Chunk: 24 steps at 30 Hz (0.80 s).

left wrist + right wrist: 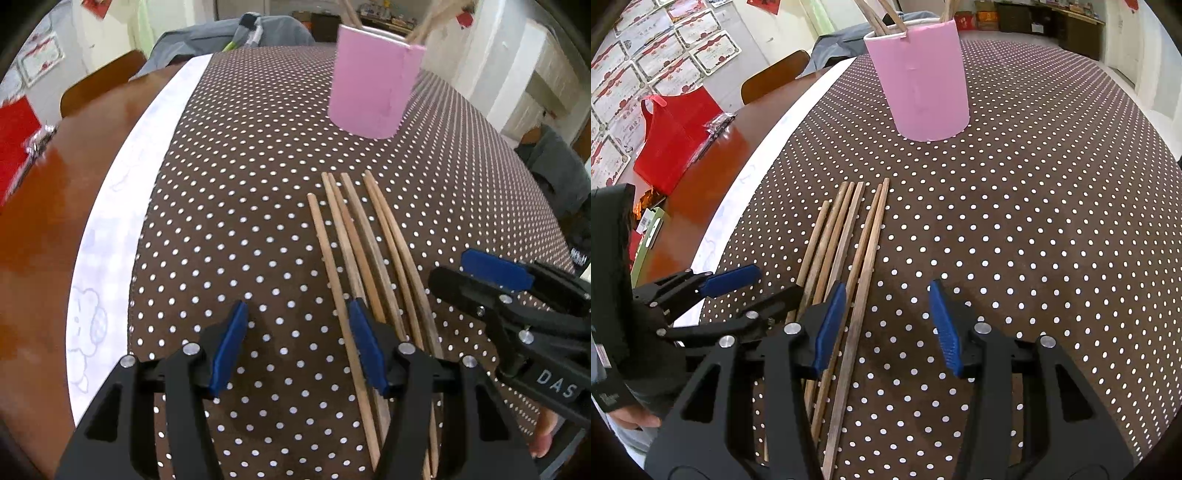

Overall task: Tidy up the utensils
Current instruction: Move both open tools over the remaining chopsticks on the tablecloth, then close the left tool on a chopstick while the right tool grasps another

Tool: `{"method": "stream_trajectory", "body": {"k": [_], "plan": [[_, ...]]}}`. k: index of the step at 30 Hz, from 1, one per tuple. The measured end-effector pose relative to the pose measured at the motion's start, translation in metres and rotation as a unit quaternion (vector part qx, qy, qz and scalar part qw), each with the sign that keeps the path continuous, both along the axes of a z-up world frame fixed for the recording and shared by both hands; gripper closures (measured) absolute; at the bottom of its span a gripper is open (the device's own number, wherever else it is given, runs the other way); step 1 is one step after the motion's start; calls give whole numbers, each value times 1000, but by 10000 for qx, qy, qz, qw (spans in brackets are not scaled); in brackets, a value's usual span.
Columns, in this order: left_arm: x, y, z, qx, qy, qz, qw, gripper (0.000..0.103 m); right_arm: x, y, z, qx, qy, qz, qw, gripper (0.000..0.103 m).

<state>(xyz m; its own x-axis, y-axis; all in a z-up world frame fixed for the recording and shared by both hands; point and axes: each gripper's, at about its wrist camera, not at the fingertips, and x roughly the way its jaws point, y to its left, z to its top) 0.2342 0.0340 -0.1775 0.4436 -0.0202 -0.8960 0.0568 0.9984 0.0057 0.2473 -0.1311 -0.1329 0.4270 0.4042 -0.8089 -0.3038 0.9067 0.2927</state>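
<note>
Lying side by side on the brown white-dotted tablecloth, the loose thin wooden chopsticks point toward the tall pink cylindrical holder, which stands farther off on the same cloth and already has a few sticks poking out of its top. They look light, stiff and smooth, so a single one will likely roll or slip aside under a pad; pinching across the shaft somewhere near its middle seems the safest hold, and the dense packing makes isolating one stick awkward.

The left gripper hangs low over the cloth with its blue pads well apart and nothing between them, its right pad just over the leftmost sticks. The right gripper is likewise parted and empty, its left pad above the bundle.

The sticks' near ends run out of sight beneath the gripper bodies. Whether either pad touches wood cannot be told. The holder's inside is hidden, and its sticks are cut off by the frame edge.
</note>
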Motion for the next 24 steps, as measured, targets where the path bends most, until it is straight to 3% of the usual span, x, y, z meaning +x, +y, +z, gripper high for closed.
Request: {"method": "stream_trajectory", "body": {"k": [2, 7, 15, 18, 24], "plan": [[-1, -7, -1, 169, -55, -70, 9998, 47, 0, 0, 0, -24, 15, 2, 10000, 56], [2, 5, 3, -62, -68, 151, 9998, 94, 2, 7, -1, -175, 122, 108, 9997, 56], [4, 21, 2, -547, -114, 330, 9979, 98, 9, 24, -3, -516, 303, 246, 9979, 56], [6, 26, 2, -729, -106, 377, 9966, 98, 12, 32, -3, -871, 291, 302, 9953, 68], [6, 32, 2, -919, -103, 426, 9948, 98, 18, 46, -3, -1135, 305, 444, 9921, 72]]}}
